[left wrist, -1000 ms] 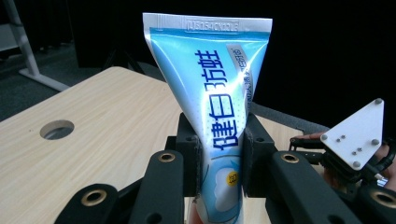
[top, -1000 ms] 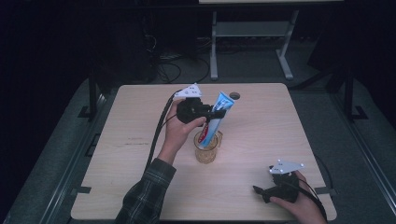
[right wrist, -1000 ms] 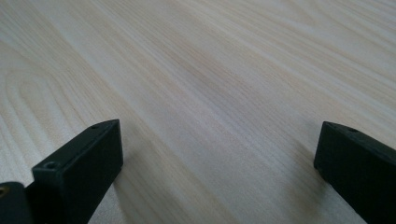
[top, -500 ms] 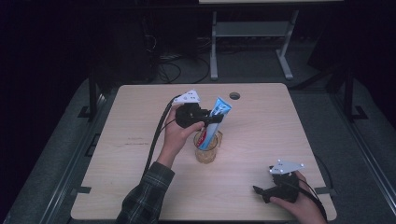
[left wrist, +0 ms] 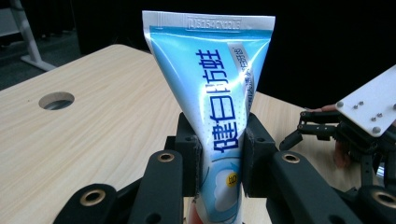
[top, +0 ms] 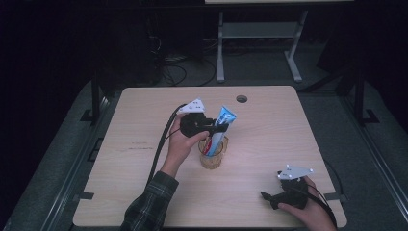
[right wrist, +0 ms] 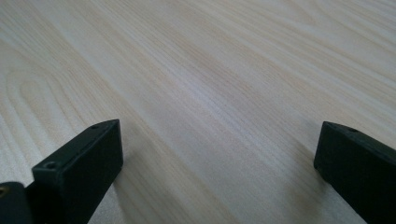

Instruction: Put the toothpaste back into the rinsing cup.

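There are two hand-held grippers, one toothpaste tube, one cup and one counter. The left hand-held gripper (top: 219, 128) is clenched on the blue and white toothpaste tube (top: 220, 130), with a pad pressed to each side of it a little below the middle, as the left gripper view shows (left wrist: 218, 126). The tube stands nearly upright with its flat crimped end on top and its lower end down inside the clear cup (top: 212, 156), which sits near the middle of the wooden counter (top: 288, 125). The right hand-held gripper (top: 267, 199) rests low near the counter's front right corner, well apart from the cup; in the right gripper view its two jaws stand wide apart with nothing but bare wood between them, so it is released.

The tube's cap end is hidden by the cup wall and the gripper body, and I cannot tell whether it touches the bottom. The cup's contents are hard to make out. The counter has one round hole (top: 241, 98) near its far edge. The left sleeve (top: 149, 207) is cut off at the bottom of the high view, and so is the right hand (top: 312, 216).
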Available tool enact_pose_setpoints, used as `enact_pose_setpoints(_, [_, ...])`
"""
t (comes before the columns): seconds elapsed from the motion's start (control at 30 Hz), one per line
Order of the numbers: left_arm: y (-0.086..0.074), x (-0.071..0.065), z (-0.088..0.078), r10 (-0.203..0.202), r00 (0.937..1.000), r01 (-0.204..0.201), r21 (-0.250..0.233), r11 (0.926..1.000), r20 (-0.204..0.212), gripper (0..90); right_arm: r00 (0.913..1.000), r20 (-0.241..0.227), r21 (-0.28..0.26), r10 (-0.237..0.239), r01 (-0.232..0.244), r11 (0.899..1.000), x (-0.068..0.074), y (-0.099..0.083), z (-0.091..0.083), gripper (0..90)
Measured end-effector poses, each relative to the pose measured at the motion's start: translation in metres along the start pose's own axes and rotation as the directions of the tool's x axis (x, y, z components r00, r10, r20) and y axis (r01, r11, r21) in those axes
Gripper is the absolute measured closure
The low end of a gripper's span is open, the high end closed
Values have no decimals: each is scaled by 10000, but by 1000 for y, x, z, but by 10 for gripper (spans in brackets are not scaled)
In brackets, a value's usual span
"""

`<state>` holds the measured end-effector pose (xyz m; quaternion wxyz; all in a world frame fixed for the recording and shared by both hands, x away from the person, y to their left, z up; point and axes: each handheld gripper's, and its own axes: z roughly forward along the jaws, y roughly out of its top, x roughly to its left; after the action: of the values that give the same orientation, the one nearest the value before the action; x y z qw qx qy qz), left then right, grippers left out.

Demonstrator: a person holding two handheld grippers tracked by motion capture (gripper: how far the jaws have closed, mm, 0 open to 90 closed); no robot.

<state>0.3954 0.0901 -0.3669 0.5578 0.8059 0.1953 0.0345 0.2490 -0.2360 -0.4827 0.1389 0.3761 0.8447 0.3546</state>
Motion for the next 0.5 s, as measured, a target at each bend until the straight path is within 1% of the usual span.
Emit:
enact_pose_setpoints(0.1, [-3,-1,0,-26,10000,26,20,10000,-29,723,10000,-2,-1,7,-7,10000,0,0,0,6])
enact_pose_setpoints(0.17, [-5,-1,0,18,10000,-18,87,10000,-36,722,10000,0,2,7,-7,10000,0,0,0,5])
enact_pose_setpoints(0.37, [-8,-2,-2,54,9999,-53,93,9999,-97,720,10000,-2,9,13,-13,10000,0,0,0,6])
enact_pose_setpoints(0.5, [-11,-3,-4,9,9999,-7,153,9999,-156,717,10000,-4,7,20,-20,10000,0,0,0,5])
